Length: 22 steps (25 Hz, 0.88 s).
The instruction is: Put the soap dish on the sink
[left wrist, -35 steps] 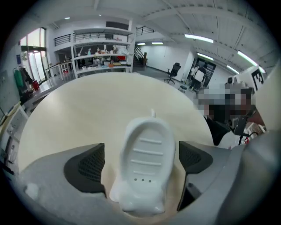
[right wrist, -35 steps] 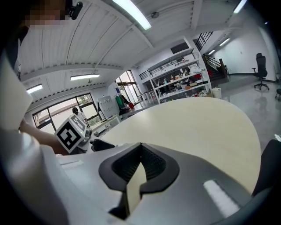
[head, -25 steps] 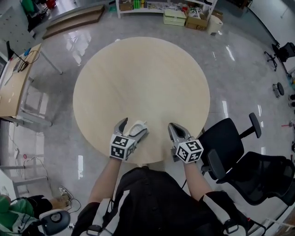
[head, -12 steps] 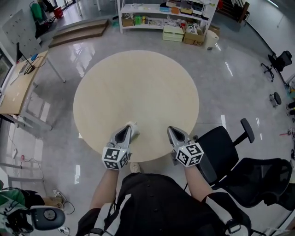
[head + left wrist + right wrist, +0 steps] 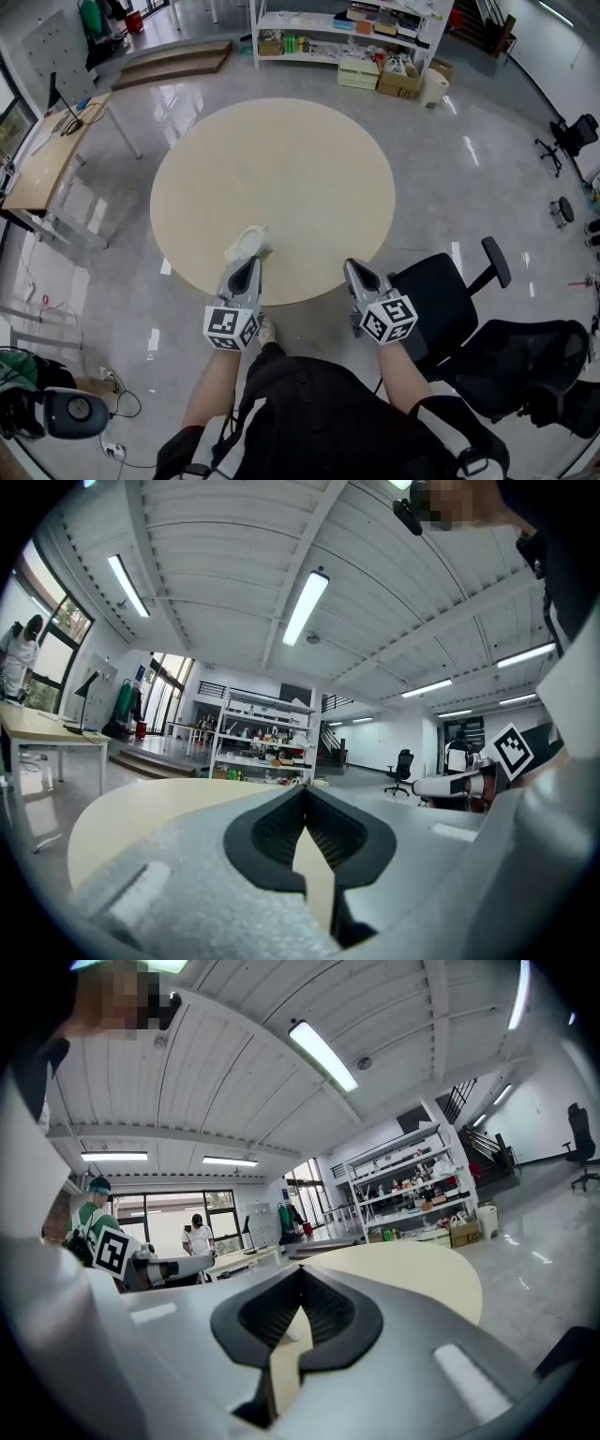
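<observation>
The carrying step is judged to be in hand. The soap dish [image 5: 248, 246] is seen tilted right at the tips of the left hand-held gripper [image 5: 246, 268], above the near edge of the round worktop [image 5: 281, 159]. It is taken to be pinched by its rim and raised off the surface. The jaws of that gripper are brought fully together. In the left gripper view their tips are seen to meet and the dish is not made out beyond them, so the hold is inferred from the head view rather than confirmed.

The right hand-held gripper [image 5: 353, 272] is held at the worktop's near right edge, apart from the dish, with its jaws closed on nothing.

No sink is shown in any view, so one must be found first. The pinch must be kept firm while the dish is carried, since a thin rim grip is easily lost.
</observation>
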Each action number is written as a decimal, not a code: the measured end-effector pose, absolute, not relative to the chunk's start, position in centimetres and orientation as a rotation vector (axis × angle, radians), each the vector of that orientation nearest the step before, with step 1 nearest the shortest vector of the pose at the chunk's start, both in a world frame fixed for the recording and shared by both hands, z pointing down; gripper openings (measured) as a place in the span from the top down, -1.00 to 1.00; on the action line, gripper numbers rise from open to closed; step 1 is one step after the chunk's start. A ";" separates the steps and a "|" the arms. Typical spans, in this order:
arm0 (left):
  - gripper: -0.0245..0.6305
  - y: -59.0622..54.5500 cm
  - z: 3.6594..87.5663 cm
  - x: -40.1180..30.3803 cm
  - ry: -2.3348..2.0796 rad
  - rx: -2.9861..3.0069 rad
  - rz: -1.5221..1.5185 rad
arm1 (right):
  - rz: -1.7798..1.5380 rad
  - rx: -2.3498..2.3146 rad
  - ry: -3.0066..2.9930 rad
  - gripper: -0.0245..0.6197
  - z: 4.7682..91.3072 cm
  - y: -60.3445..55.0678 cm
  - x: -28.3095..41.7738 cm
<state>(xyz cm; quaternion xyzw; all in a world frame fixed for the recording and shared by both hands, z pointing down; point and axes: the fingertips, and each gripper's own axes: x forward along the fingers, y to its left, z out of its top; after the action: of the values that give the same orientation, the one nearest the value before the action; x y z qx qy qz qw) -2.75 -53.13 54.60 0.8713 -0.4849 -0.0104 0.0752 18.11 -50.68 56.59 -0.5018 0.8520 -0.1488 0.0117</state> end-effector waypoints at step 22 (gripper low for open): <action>0.93 -48.9 51.3 -9.1 -1.481 2.640 -0.092 | -0.374 -1.540 2.612 0.91 53.6 -46.9 13.5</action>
<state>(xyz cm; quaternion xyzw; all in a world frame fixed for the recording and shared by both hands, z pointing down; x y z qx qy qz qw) -9.06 -48.95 51.26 0.8703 -0.4884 -0.0302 0.0565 13.50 -46.86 53.57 -0.5036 0.8542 -0.1222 0.0435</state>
